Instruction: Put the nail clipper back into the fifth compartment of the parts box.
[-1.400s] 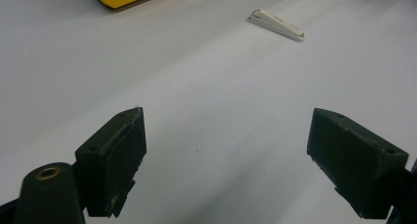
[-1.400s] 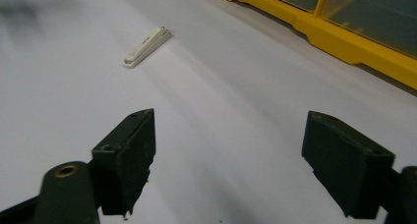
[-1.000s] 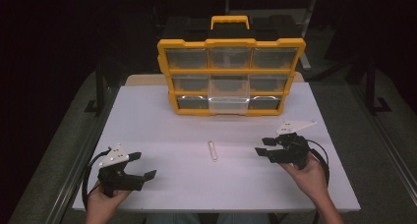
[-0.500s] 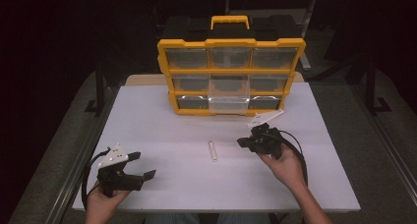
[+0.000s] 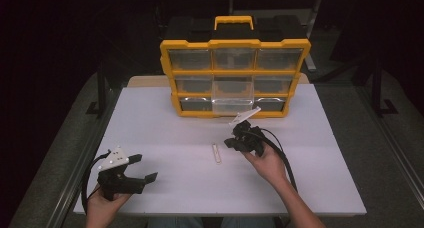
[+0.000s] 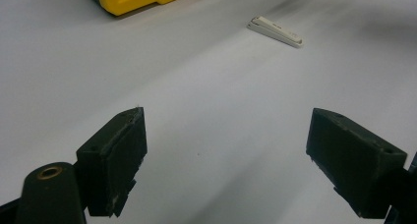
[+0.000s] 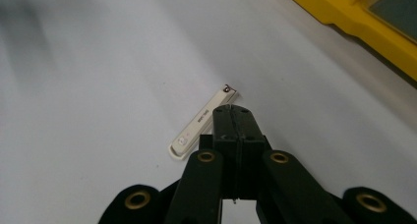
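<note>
Clipper (image 7: 202,124) lay flat just left of the clenched, empty right claw (image 7: 232,113): small, light, stiff, slippery metal. Best hold seemed across its narrow sides, mid-length. Left claw (image 6: 223,155) stood released.

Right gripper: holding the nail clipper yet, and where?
No. The right gripper is shut with nothing between its jaws; the white nail clipper lies free on the table beside its tips.

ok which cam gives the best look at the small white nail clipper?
The right gripper view: the small white flat nail clipper lies close, its whole length sharp, just past the shut right tool. The left gripper view shows it far and small; the high view as a thin sliver on the white table.
</note>
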`<state>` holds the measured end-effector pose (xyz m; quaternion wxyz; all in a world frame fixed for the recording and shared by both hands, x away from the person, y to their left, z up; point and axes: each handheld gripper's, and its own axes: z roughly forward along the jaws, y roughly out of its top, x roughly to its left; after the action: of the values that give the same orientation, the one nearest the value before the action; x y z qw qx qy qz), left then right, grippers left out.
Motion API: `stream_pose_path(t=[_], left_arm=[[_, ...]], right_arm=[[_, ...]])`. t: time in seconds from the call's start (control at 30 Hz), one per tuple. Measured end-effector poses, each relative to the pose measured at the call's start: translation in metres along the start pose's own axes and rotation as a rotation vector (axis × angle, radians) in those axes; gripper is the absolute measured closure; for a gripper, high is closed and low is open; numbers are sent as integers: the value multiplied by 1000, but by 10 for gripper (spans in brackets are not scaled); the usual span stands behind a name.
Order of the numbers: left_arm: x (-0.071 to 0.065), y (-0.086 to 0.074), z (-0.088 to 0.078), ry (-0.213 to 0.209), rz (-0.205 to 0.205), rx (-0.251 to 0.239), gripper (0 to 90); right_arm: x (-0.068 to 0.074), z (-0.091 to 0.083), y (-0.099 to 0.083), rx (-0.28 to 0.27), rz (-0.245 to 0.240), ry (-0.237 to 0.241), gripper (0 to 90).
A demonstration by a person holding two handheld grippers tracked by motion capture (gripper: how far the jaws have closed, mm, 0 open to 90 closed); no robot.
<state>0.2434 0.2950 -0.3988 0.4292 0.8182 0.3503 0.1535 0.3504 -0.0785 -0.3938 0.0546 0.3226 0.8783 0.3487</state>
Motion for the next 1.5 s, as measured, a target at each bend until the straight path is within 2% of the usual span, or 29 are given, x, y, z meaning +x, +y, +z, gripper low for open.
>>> stream_pose_path(t=[0.23, 0.3, 0.47, 0.73, 1.13, 1.23, 1.3, 1.43, 1.5], left_arm=[[2, 0, -1, 2, 4, 8, 155], [2, 0, -1, 4, 5, 8, 155], [2, 0, -2, 6, 9, 9, 155], [2, 0, -1, 4, 12, 9, 155], [2, -1, -2, 5, 4, -1, 157], [1, 0, -2, 6, 6, 0, 157], [1, 0, -2, 7, 11, 3, 157], [1, 0, -2, 5, 8, 1, 157], [1, 0, -2, 6, 11, 0, 157]], right_arm=[[-1, 26, 6, 36, 15, -14, 887], [-2, 33, 7, 50, -1, -29, 887], [-3, 48, 9, 69, -3, -44, 887], [-3, 64, 12, 92, -8, -35, 887], [2, 72, 18, 89, -31, 15, 886], [1, 68, 19, 77, -16, -7, 862], [1, 64, 19, 67, -5, 2, 835], [4, 55, 20, 46, -6, -10, 795], [6, 51, 20, 38, 4, -2, 744]])
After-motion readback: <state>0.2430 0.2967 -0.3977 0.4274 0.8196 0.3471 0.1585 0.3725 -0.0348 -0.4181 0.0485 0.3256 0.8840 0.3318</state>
